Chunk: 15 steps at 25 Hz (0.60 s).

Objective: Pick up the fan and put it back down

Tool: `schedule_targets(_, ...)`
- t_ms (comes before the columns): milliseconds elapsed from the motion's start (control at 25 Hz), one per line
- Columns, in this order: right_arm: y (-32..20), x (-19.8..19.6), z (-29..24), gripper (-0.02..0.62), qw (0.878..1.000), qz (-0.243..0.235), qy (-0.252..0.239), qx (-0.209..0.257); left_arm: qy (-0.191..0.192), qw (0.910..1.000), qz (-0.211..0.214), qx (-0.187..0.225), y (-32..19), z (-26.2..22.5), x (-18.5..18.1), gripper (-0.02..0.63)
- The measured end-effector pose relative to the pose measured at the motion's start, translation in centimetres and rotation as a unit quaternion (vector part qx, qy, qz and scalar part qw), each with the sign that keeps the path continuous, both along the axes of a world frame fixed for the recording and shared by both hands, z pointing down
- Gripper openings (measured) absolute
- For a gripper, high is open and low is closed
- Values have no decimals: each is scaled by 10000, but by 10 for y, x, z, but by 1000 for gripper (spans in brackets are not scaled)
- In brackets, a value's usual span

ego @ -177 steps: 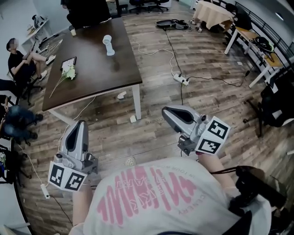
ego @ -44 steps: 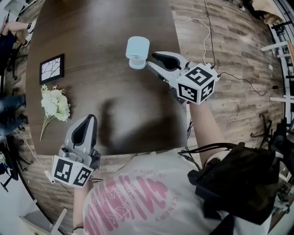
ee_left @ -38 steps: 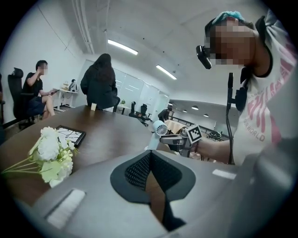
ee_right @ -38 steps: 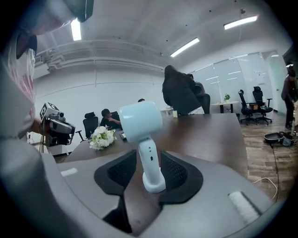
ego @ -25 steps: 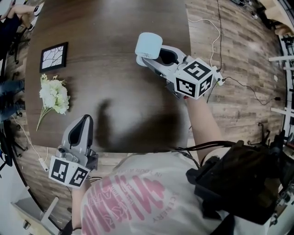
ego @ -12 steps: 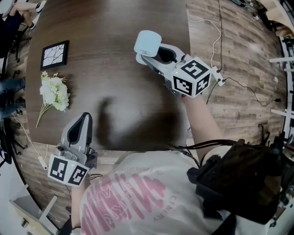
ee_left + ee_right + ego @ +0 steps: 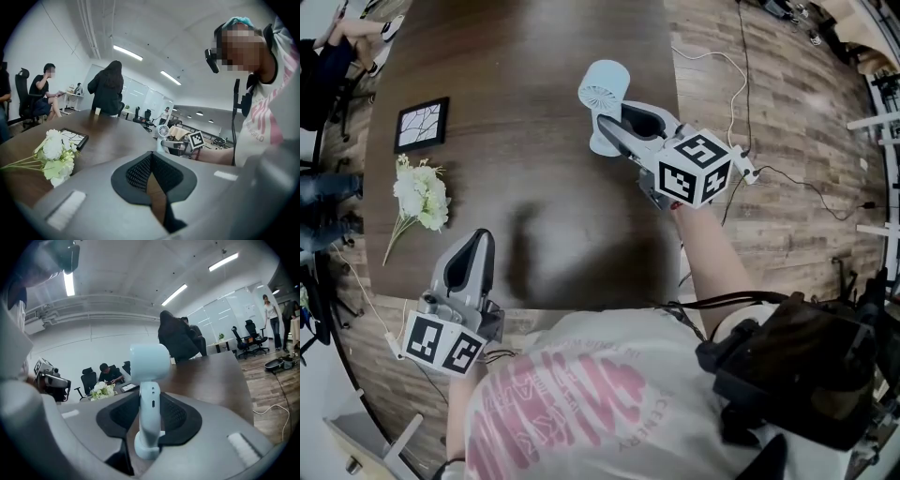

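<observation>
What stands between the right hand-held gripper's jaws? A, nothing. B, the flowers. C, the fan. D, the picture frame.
C: the right gripper view shows the fan with its stem between the jaws of the right hand-held gripper, which are closing.

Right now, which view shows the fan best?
The right gripper view: the fan stands upright and close, head, stem and base clear, between the closing jaws of the right gripper. The head view shows the fan foreshortened from above. The left gripper view shows the fan small and distant.
</observation>
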State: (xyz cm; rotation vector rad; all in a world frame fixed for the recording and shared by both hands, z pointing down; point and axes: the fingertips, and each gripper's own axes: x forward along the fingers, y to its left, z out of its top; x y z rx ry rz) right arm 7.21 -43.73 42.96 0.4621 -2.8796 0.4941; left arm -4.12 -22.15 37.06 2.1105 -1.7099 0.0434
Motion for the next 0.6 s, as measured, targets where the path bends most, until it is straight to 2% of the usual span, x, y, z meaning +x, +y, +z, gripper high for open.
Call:
schedule_targets(200, 13, 20, -29, 138, 9997, 139, -156, 142, -17, 9993, 278, 261, -9, -14, 14, 17)
schedule_targets(600, 57, 61, -143, 138, 9898, 776, -1014, 632, 79, 9936, 815, 781, -16, -50, 18, 17)
